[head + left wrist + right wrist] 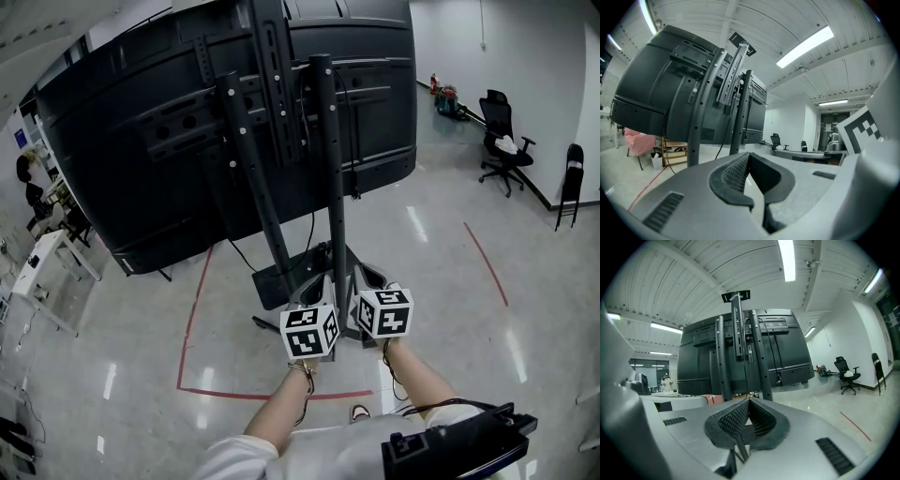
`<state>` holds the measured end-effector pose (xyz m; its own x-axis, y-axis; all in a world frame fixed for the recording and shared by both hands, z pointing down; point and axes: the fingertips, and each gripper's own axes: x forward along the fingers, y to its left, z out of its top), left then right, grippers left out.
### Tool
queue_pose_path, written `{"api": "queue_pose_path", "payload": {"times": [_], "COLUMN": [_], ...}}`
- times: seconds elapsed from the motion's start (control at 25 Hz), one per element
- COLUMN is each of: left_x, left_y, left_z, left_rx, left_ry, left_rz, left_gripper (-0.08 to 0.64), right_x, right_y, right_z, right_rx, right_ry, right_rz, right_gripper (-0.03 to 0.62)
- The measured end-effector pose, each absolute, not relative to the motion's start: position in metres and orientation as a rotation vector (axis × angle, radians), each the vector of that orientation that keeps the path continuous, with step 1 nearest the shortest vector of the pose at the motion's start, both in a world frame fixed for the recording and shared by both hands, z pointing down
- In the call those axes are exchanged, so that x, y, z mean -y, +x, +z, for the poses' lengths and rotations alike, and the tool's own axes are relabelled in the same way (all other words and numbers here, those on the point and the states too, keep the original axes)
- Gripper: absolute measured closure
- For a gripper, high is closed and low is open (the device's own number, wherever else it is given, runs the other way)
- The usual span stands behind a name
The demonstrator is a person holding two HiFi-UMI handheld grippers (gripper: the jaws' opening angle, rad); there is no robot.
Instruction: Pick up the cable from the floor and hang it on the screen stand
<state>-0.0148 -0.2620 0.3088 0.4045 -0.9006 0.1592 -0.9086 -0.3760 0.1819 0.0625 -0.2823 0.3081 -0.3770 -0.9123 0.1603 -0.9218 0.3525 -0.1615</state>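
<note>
Head view looks down on the back of one large dark screen (122,159) carried by the screen stand (330,178). The stand has two perforated uprights and one slotted rail between them.

Two forearms reach toward the stand's base, each with one hand-held gripper topped by one marker cube, so two cubes in all, side by side. The left hand-held gripper (749,157) has its ribbed pads drawn together at the tips with nothing between them. The right hand-held gripper (749,401) is closed the same way and also holds nothing. Both point at the stand from low down, near its base.

Two cables show. One cable (775,359) hangs down the back of the screen just beside the right-hand upright, its end dangling clear of the floor. A second cable (723,140), thinner, drops from behind the screen toward the base. I cannot tell which of them the task means.

Red tape lines (192,314) mark the glossy floor. Two chairs stand well apart from the stand at the right wall: one office chair (500,141) and one folding chair (569,183). One white desk (42,267) sits at the left.
</note>
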Motion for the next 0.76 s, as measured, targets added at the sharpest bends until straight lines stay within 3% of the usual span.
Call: {"api": "queue_pose_path", "payload": {"times": [0.76], "left_x": [0.274], "left_y": [-0.013], "left_z": [0.301], "left_rx": [1.639], "left_ry": [2.407], "left_rz": [0.018], "left_gripper": [0.557], "right_x": [0.288], "right_y": [0.058], "right_z": [0.295], "right_rx": [2.572], "right_ry": [1.651], "right_rz": [0.260], "right_gripper": [0.575]}}
